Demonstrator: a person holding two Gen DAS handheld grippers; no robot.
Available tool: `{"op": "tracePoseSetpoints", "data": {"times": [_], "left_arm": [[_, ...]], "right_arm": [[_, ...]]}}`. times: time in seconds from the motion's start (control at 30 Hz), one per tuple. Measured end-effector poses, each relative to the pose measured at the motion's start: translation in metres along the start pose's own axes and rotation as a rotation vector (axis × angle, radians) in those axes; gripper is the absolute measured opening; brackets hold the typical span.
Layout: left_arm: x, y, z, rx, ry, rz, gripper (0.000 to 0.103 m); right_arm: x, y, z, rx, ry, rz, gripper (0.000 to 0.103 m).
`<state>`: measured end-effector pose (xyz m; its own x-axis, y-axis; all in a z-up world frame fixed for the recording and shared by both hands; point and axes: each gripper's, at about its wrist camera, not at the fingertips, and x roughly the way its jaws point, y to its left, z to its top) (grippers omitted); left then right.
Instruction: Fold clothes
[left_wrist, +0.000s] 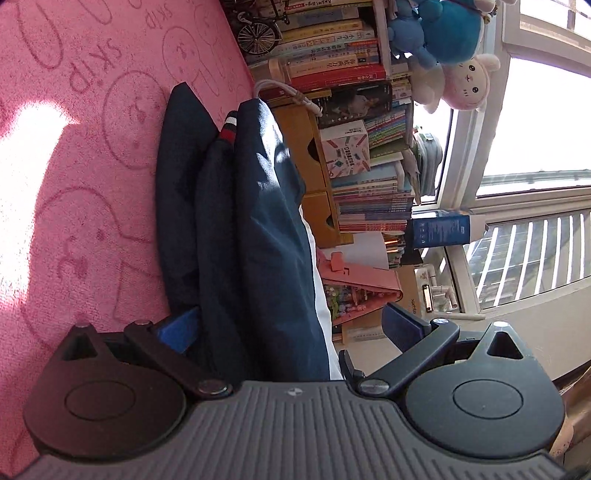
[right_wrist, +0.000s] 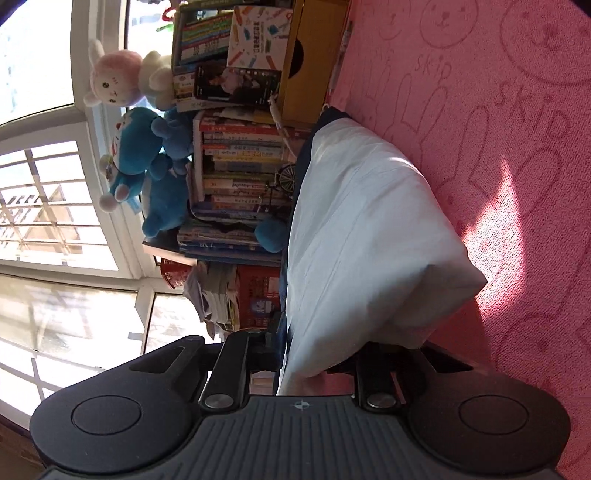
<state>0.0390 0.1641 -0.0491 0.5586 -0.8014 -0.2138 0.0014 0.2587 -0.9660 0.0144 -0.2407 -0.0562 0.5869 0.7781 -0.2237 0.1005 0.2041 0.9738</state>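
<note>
A pink fleecy blanket (left_wrist: 74, 192) printed with rabbit outlines and the word "SKIP" covers the work surface, with a bright patch of sunlight lying across it, and both wrist views are rolled onto their sides. Along the blanket's far edge stands a stack of books (left_wrist: 354, 74) beside a wooden organiser (left_wrist: 306, 147), a small model bicycle (left_wrist: 258, 35), a blue plush toy (right_wrist: 133, 147) and a pink-and-white plush rabbit (right_wrist: 110, 81), all in front of a barred window (left_wrist: 535, 251). The task's thing is a navy and white garment (left_wrist: 236, 229) that lies bunched on the blanket, raised into a ridge between the two tools – navy with a red, white and navy striped cuff in the left view, mostly white cloth in the right view. The left gripper (left_wrist: 291, 328) has its fingers spread wide: one blue pad touches the navy folds on the blanket side while the other stands clear of the cloth on the window side, so the fabric sits between the jaws without being pinched. The right gripper (right_wrist: 317, 354) has its fingers drawn in close around the near end of the white cloth, which bulges out over them – it appears clamped on the garment, though the pads themselves are hidden by the fabric.
</note>
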Motion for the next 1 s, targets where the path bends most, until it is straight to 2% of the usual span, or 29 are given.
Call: {"op": "tracePoseSetpoints", "data": {"times": [0.03,0.07,0.1,0.13,0.23,0.33,0.37,0.4,0.43,0.47,0.5,0.53,0.67,0.77,1.0], "left_arm": [[0.001,-0.001,-0.001,0.011,-0.001,0.006,0.103],[0.001,-0.003,-0.003,0.025,-0.001,0.011,0.103],[0.002,-0.003,-0.004,0.036,-0.002,0.012,0.103],[0.001,-0.004,-0.005,0.042,-0.003,0.009,0.103],[0.0,-0.003,-0.006,0.048,-0.011,0.0,0.103],[-0.001,-0.003,-0.007,0.049,-0.016,-0.005,0.103],[-0.001,-0.003,-0.006,0.044,-0.016,-0.007,0.103],[-0.002,-0.002,-0.006,0.038,-0.017,-0.01,0.103],[-0.003,-0.001,-0.004,0.022,-0.023,-0.016,0.103],[-0.004,0.001,-0.001,0.006,-0.029,-0.022,0.103],[-0.005,0.004,0.002,-0.019,-0.033,-0.034,0.103],[-0.005,0.006,0.005,-0.037,-0.035,-0.044,0.103],[0.007,-0.001,0.012,-0.016,-0.013,0.002,0.103],[0.019,-0.01,0.013,0.034,0.007,0.033,0.103],[0.024,-0.039,0.025,0.148,-0.005,0.082,0.098]], "right_arm": [[0.001,0.001,-0.003,-0.025,-0.009,-0.017,0.037],[0.006,0.002,-0.009,-0.045,0.004,-0.026,0.061],[0.012,0.002,-0.014,-0.057,0.018,-0.03,0.081],[0.019,0.003,-0.022,-0.077,0.029,-0.037,0.084],[0.039,0.001,-0.041,-0.079,0.028,-0.06,0.084],[0.054,0.0,-0.054,-0.061,-0.005,-0.054,0.082],[0.058,-0.001,-0.058,-0.056,-0.005,-0.067,0.076],[0.061,-0.002,-0.062,-0.051,-0.004,-0.08,0.059],[0.065,-0.003,-0.065,-0.045,0.0,-0.092,0.048],[0.067,-0.008,-0.067,-0.03,0.022,-0.099,0.022],[0.069,-0.016,-0.067,-0.009,0.052,-0.086,0.016],[0.068,-0.021,-0.067,0.009,0.07,-0.07,0.014],[0.056,-0.024,-0.066,0.032,0.101,-0.015,0.011],[0.043,-0.011,-0.066,0.002,0.112,0.025,0.011],[0.033,-0.001,-0.065,-0.049,0.123,0.074,0.01]]}}
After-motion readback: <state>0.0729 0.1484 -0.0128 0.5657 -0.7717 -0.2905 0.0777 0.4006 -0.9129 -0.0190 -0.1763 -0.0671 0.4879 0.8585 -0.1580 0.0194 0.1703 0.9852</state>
